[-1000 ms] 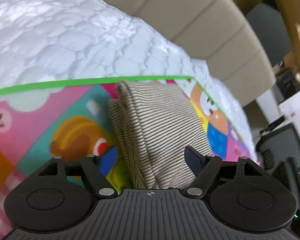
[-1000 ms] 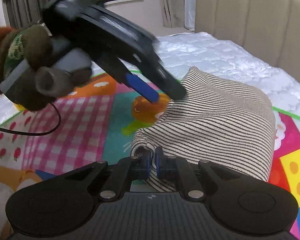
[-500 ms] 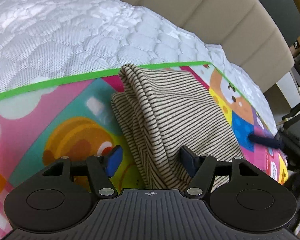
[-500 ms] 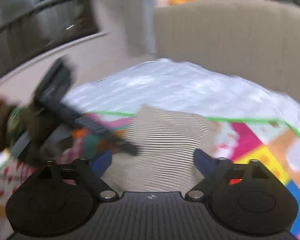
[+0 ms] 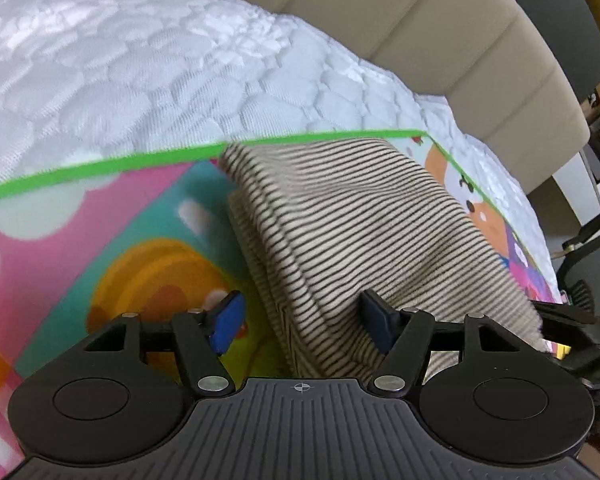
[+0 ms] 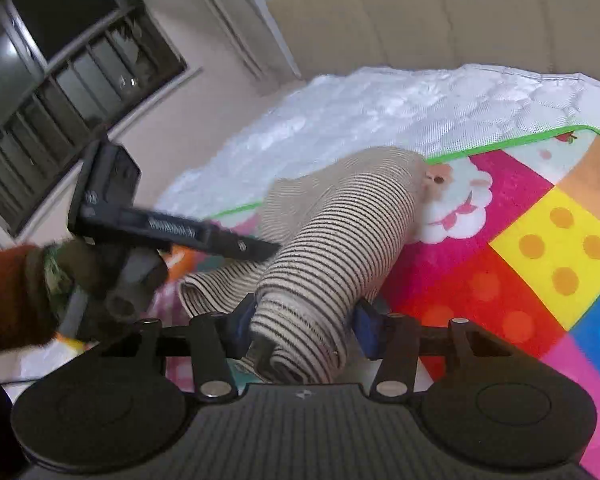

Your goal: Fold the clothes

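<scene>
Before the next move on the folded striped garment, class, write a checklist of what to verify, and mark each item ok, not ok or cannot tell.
1. The beige, dark-striped knit garment lies folded on the colourful cartoon play mat: ok.
2. Left gripper jaws stand open, straddling the garment's near edge: ok.
3. Right gripper jaws stand open around the rolled fold: ok.
4. Right fingers actually pinch the cloth: not ok, a gap shows.
5. The two grippers are clear of each other: ok in the right wrist view.
6. Layers underneath lie flat: cannot tell, hidden.
</scene>
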A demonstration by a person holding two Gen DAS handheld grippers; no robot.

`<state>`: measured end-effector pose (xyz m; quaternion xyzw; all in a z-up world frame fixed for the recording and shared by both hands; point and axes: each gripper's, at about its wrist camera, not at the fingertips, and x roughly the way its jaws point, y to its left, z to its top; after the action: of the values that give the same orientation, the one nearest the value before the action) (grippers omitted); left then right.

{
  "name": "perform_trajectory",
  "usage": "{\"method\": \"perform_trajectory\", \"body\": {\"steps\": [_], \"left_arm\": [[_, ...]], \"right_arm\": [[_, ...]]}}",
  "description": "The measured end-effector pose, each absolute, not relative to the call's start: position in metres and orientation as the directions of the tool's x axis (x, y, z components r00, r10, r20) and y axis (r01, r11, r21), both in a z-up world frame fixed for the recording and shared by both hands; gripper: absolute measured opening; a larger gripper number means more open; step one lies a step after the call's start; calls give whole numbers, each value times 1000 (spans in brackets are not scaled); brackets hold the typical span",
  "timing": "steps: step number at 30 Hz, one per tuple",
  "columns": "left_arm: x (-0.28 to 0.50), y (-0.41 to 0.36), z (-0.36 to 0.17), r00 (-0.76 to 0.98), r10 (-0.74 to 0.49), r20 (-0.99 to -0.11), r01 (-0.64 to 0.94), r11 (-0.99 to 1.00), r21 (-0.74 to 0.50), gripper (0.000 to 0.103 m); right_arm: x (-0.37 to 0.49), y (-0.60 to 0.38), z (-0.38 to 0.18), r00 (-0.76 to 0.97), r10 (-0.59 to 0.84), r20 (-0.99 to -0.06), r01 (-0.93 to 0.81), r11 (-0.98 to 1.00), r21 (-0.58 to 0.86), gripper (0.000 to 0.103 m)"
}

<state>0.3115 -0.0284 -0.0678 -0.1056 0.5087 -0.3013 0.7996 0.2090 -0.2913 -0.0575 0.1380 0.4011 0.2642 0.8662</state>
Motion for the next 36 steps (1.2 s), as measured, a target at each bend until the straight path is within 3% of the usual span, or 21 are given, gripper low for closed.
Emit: {"method": "perform_trajectory", "body": {"steps": [4,9,12,16,20,23,25,27,29,31,36], "left_arm": [[307,-35,-69,280,-590,-757,407,788,-463,70],[304,-39,-65,300,-569,-765,441,794,-418,70],[302,-40,-65,301,-569,-765,455,791,-410,70],[304,-40,-65,295,-575,-763,473,782,-406,70],[305,-38,-68,291,-586,-757,480,773,-414,70],[306,-36,-69,286,-588,-757,471,774,-423,70],[307,-34,-70,284,-589,-757,465,775,-428,70],[308,-32,-68,303,-592,-747,475,774,-420,70],[309,-29,-66,323,-594,-737,485,772,-410,70],[310,-27,-64,342,-597,-726,495,771,-401,71],[315,-30,-57,387,-570,-725,497,791,-357,73]], "right_arm": [[203,-284,-88,502,468,-727,-321,882,346,57],[216,-307,-75,532,527,-663,-248,845,473,68],[244,-311,-58,572,466,-675,-237,882,408,73],[297,-297,-43,501,411,-762,-278,910,308,81],[344,-296,-68,402,438,-804,-160,898,409,82],[348,-295,-91,394,515,-762,-134,852,507,83],[341,-295,-95,433,532,-727,-137,836,531,76],[333,-295,-83,478,536,-696,-163,833,529,52],[328,-299,-61,513,583,-630,-218,799,561,43],[326,-300,-47,540,604,-586,-269,783,560,43],[331,-291,-71,562,388,-730,-205,921,332,45]]}}
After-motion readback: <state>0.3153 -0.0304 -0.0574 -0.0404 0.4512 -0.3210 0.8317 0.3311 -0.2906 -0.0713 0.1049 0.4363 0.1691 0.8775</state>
